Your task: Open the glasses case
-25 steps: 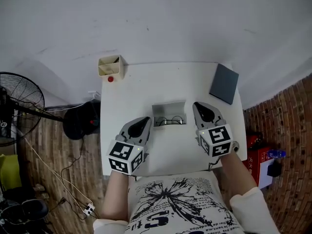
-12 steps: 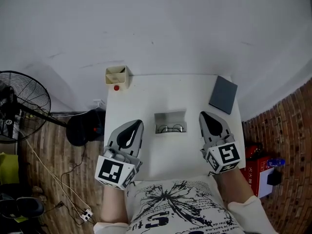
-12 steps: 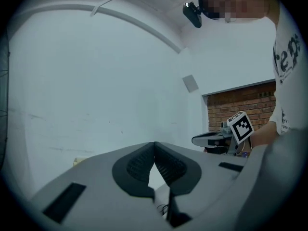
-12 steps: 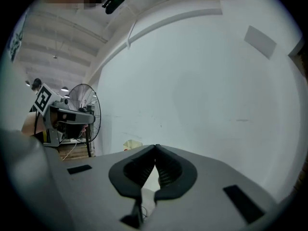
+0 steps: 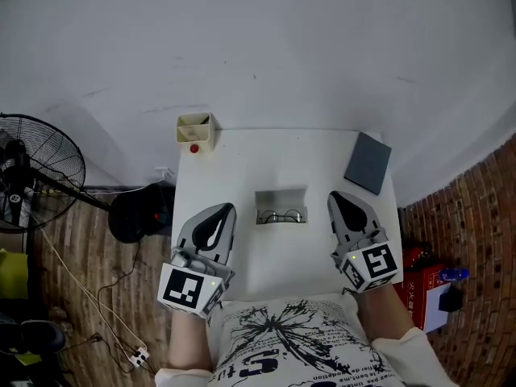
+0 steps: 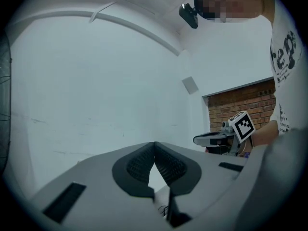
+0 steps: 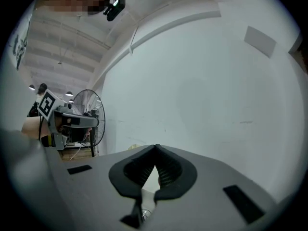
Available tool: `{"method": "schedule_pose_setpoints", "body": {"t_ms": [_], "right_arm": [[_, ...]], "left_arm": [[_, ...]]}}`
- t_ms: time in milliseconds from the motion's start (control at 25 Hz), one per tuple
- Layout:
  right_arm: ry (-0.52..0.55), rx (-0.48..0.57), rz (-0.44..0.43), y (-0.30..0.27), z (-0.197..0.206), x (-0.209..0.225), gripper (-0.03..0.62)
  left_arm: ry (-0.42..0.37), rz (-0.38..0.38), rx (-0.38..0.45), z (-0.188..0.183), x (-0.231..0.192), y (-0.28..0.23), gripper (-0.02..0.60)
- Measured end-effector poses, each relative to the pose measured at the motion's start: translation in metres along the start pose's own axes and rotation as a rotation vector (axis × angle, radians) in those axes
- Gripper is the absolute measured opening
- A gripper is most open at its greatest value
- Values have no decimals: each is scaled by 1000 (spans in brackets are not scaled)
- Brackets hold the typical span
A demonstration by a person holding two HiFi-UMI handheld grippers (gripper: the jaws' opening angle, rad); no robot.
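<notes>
Backing off, my left gripper (image 5: 226,209) and right gripper (image 5: 334,197) now flank the open glasses case (image 5: 281,196) on the white worktop (image 5: 282,156), fingers pressed together, empty; spectacles (image 5: 281,215) show inside the case.

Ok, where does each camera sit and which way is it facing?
Head view: on the person's head, looking steeply down at the table and open glasses case; forearms, the shirt, left gripper and right gripper show.
Left gripper view: on the left gripper, looking level along its shut jaws at the wall; shirt at right.
Right gripper view: on the right gripper, along its shut jaws at the wall; fan at left.
Shared: each gripper view catches the other gripper.
</notes>
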State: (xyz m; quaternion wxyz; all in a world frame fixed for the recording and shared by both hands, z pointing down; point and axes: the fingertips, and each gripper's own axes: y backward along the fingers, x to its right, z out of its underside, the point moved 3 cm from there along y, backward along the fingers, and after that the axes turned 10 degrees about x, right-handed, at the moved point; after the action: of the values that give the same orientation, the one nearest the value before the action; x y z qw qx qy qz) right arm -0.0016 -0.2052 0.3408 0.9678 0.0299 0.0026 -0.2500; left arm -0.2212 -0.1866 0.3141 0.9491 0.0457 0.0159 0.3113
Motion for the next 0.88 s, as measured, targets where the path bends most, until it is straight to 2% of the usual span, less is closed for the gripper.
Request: {"method": "schedule_pose_setpoints", "body": {"t_ms": [880], "right_arm": [[-7,-35,-3,-4,22,-12,11]], "left_arm": [[10,-3,-49,21,-6,-2,14]]}}
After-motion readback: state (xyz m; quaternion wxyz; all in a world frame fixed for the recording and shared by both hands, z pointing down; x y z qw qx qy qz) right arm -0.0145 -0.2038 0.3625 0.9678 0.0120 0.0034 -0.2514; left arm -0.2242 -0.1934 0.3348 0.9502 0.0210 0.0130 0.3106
